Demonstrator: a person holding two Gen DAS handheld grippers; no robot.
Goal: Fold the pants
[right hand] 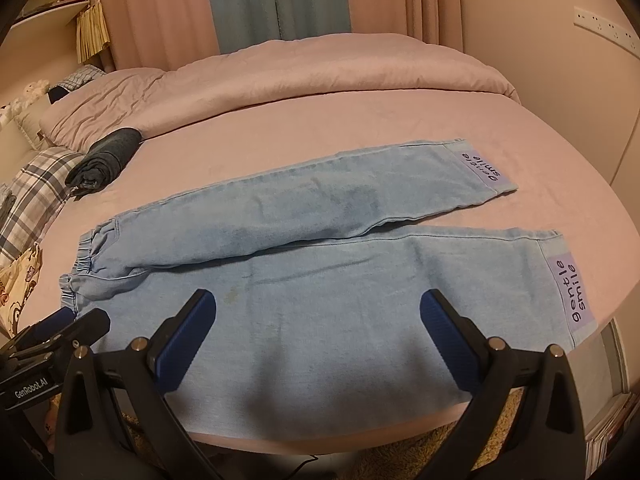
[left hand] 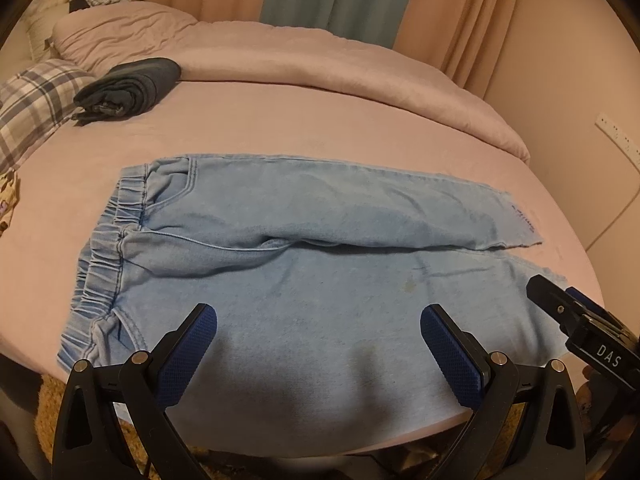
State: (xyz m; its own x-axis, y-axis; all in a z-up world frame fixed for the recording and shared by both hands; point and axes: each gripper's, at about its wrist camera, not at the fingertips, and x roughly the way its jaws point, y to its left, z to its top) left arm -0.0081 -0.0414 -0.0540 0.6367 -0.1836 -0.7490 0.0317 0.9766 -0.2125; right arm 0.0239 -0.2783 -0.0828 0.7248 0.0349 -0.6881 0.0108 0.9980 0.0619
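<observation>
Light blue denim pants (left hand: 304, 264) lie flat on the pink bed, elastic waistband (left hand: 108, 248) to the left and legs running right. In the right wrist view the same pants (right hand: 320, 248) show both cuffs with purple "gentle smile" patches (right hand: 574, 298). My left gripper (left hand: 318, 344) hovers open over the near leg by the front edge, nothing between its blue pads. My right gripper (right hand: 318, 332) is open too, above the near leg's middle. Each gripper shows in the other's view: the right gripper (left hand: 580, 320) at the right edge, the left gripper (right hand: 60, 328) at the left.
A folded dark garment (left hand: 128, 90) rests at the back left beside a plaid pillow (left hand: 32, 100). A bunched pink duvet (left hand: 320, 60) covers the far side of the bed. Curtains (right hand: 280, 0) hang behind. A brown rug (right hand: 400, 452) lies below the front edge.
</observation>
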